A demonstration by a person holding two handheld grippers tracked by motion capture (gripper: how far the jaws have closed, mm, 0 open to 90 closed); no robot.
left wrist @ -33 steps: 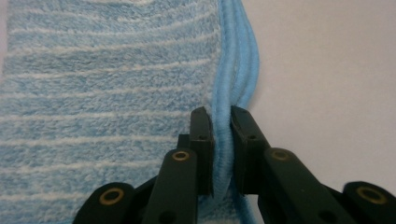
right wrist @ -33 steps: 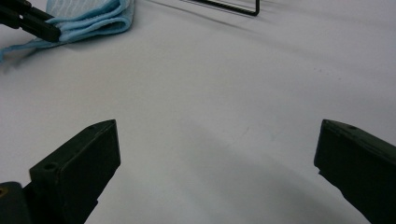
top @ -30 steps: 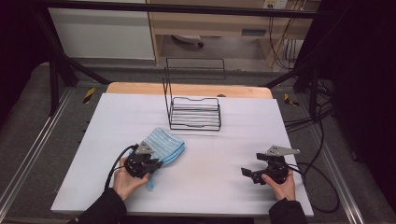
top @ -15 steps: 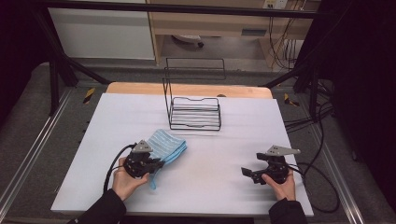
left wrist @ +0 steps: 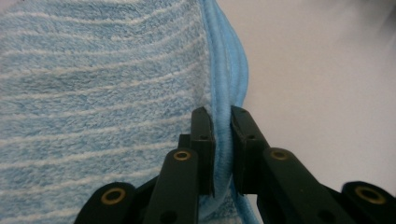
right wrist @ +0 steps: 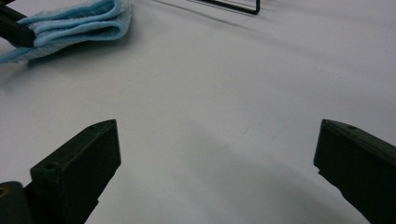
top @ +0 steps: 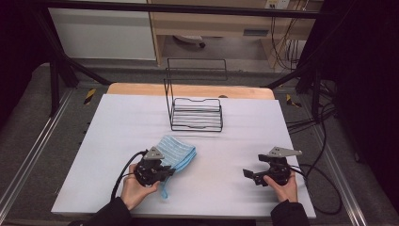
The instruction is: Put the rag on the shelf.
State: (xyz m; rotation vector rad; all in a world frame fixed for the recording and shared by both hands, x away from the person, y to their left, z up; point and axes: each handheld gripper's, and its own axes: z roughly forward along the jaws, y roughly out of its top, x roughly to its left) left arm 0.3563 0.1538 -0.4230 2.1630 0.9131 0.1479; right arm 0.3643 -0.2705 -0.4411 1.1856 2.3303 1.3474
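A folded light-blue striped towel point(top: 176, 151) lies on the white table point(top: 244, 146), left of centre. My left gripper point(top: 165, 173) is shut on the towel's near edge. In the left gripper view the towel point(left wrist: 93, 84) has its thick blue hem pinched between the two jaws of the left gripper point(left wrist: 222, 122). My right gripper point(top: 248, 176) rests on the table at the front right, its jaws wide apart and pointing left. The right gripper view has nothing between the jaws of the right gripper point(right wrist: 217, 154), with the towel point(right wrist: 79, 21) farther off.
A black wire rack point(top: 196, 113) with a tall back frame stands at the middle back of the table. Its base bar point(right wrist: 229, 5) crosses the top of the right gripper view. Black cables trail from both grippers, and more hang off the table's right edge.
My left gripper has slid right and a little toward the near edge, dragging the towel with it. The right gripper has stayed where it was.
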